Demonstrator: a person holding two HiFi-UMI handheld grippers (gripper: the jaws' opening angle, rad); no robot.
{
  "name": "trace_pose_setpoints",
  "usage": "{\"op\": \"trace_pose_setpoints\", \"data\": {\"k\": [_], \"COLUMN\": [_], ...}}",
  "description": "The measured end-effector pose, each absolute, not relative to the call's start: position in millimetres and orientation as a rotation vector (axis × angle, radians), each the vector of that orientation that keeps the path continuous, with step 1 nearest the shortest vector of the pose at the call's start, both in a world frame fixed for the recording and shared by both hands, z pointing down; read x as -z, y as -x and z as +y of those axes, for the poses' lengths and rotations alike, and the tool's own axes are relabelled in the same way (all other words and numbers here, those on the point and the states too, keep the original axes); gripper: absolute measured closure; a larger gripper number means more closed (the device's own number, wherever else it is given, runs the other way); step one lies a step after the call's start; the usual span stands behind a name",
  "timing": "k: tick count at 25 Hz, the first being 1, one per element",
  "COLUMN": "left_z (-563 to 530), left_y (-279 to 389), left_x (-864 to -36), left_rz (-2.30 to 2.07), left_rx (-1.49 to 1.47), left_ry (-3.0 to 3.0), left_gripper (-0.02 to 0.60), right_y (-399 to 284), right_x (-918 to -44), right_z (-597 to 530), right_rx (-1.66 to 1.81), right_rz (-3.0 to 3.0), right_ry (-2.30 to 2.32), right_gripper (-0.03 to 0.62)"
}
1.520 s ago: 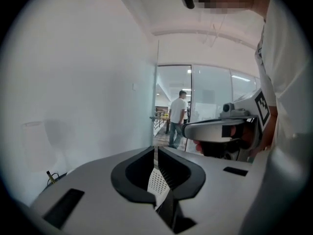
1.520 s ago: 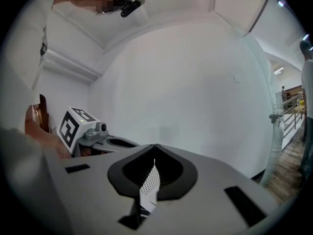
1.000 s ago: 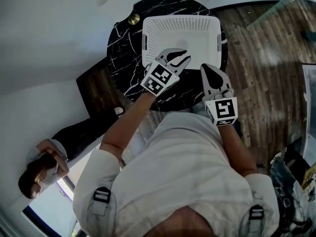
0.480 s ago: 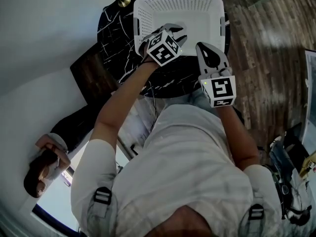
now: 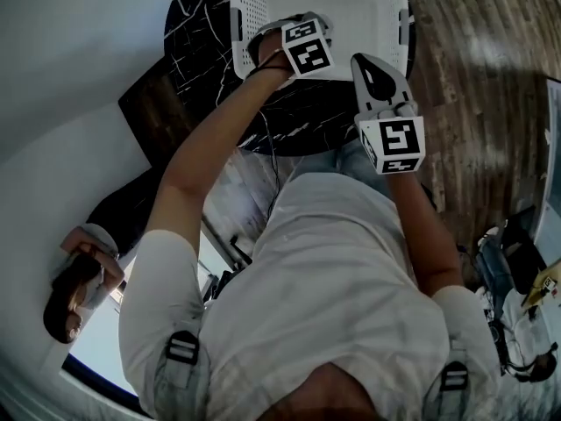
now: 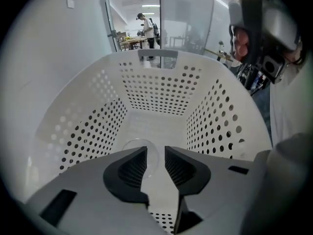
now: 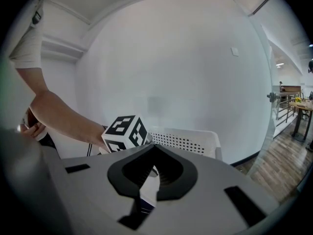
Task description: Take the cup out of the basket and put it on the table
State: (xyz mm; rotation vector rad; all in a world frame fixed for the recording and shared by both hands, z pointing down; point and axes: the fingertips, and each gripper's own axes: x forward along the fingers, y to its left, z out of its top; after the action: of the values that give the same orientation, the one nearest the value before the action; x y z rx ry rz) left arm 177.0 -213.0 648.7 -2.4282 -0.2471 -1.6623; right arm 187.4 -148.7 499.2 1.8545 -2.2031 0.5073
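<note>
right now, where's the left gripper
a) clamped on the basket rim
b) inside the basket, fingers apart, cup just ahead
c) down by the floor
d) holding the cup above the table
B: the left gripper reaches down inside the white basket with its fingers apart, and the clear cup sits just ahead of them, not gripped.

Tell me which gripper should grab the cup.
Left. The left gripper is inside the basket with its jaws apart and the clear cup just ahead of them. The right gripper is shut and outside the basket.
</note>
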Motion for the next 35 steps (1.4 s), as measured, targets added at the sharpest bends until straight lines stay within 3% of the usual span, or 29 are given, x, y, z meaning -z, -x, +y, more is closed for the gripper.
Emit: {"op": "trace_pose_setpoints", "data": {"k": [10,13,20,35], "left_z": [-212,-214,-214,-217], "left_y": [-177,-176,-172,-166], "left_x": [-675,-673,-668,-570], "left_rz": [-0.290,-0.285,-0.269,-0.105], "left_rx": [1.696,1.685,1.678,1.531], "left_ry": [2.349,2.349,2.314,2.263], "left_gripper": [0.483,0.546,0.557,0.558], "right_y": [-188,-186,-185,-182], "right_x": [-504,-504,-498,-459], "right_z": [-146,-144,-143,-143], "right_rx": [-0.520,-0.521,-0.507,-0.395], "right_rz": [-2.190,-2.186,-2.192,-2.252], "right_ry": [-1.871,-1.873,-1.873,-1.889], "right_gripper": [0.585,0.585,0.585,0.585]}}
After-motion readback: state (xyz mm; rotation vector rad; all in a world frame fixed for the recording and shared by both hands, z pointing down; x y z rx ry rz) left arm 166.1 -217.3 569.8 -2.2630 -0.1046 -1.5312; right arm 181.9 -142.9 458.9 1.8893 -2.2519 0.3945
